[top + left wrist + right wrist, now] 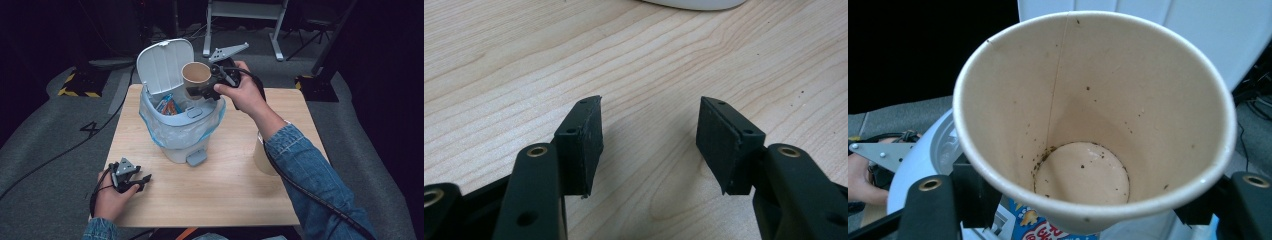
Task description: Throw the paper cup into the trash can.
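My right gripper (201, 92) is shut on a brown paper cup (195, 75), held tilted over the open pedal bin (176, 131). Seen from the right gripper view, the paper cup (1088, 120) faces the camera mouth-first; it is empty, with dark specks inside and at the bottom. The bin is pale blue-white with its lid (161, 64) raised and a clear bag lining it; a colourful snack wrapper (169, 105) lies inside. My left gripper (139, 181) rests on the table near the front left corner. In its own view the left gripper (650, 145) stands open over bare wood.
The wooden table (235, 185) holds a second paper cup (263, 156) at the right, partly behind my right forearm. The bin's foot pedal (196, 158) points toward me. Dark floor, cables and a desk frame (245, 10) lie beyond the table.
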`<state>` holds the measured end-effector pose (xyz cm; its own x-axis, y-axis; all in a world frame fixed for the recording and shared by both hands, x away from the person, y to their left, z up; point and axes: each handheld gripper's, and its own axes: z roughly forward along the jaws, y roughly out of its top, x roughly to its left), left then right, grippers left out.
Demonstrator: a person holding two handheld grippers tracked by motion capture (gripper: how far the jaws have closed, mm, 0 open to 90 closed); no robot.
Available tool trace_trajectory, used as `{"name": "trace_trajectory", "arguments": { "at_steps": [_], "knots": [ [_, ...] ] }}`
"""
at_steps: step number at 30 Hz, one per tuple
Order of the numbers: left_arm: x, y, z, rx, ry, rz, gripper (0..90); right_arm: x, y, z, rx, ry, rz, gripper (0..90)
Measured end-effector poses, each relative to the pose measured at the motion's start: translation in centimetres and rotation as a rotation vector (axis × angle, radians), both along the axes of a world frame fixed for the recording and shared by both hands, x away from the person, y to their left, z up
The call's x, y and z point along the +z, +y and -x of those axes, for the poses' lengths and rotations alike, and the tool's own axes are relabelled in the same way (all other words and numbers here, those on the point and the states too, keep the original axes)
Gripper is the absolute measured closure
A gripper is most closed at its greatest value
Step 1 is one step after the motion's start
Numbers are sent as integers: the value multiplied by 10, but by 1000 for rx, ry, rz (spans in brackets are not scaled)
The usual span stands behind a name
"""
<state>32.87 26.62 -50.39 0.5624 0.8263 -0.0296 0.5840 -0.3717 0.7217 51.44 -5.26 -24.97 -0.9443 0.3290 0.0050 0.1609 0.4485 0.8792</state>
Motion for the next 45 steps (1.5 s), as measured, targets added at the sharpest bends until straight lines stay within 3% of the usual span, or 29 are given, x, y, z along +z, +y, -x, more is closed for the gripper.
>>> {"name": "trace_trajectory", "arguments": {
  "at_steps": [2, 4, 7, 9, 11, 13, 15, 17, 23, 31, 45],
  "knots": [
    [0, 0, 0, -1, -1, 0, 444, -6, 6, -1, 6, 6, 26, 245],
    [0, 0, 0, -1, -1, 0, 443, -9, 11, -1, 11, -24, 31, 92],
    [0, 0, 0, -2, -1, -1, 444, -11, 14, -1, -11, -30, -3, 211],
    [0, 0, 0, -2, -1, 1, 443, -10, 14, 1, -12, -46, -14, 118],
    [0, -1, 0, 2, 0, 4, 444, -8, 11, 3, -5, -55, -19, 184],
    [0, 0, 0, -2, -1, -1, 443, -6, 7, 5, 1, -57, -20, 139],
    [0, 0, 0, -2, 0, 0, 443, -3, 1, 8, 18, -60, -10, 174],
    [0, -1, 0, 1, 0, 2, 443, -1, -5, 11, 24, -62, -9, 151],
    [0, -1, 0, -2, 2, -5, 442, 11, -43, 25, 24, -63, -14, 161],
    [0, -1, 0, -2, 1, -6, 442, 18, -87, 46, -35, -76, -20, 175],
    [0, -1, 0, -2, 2, -5, 442, 11, -160, 79, -115, -88, -15, 178]
  ]
}}
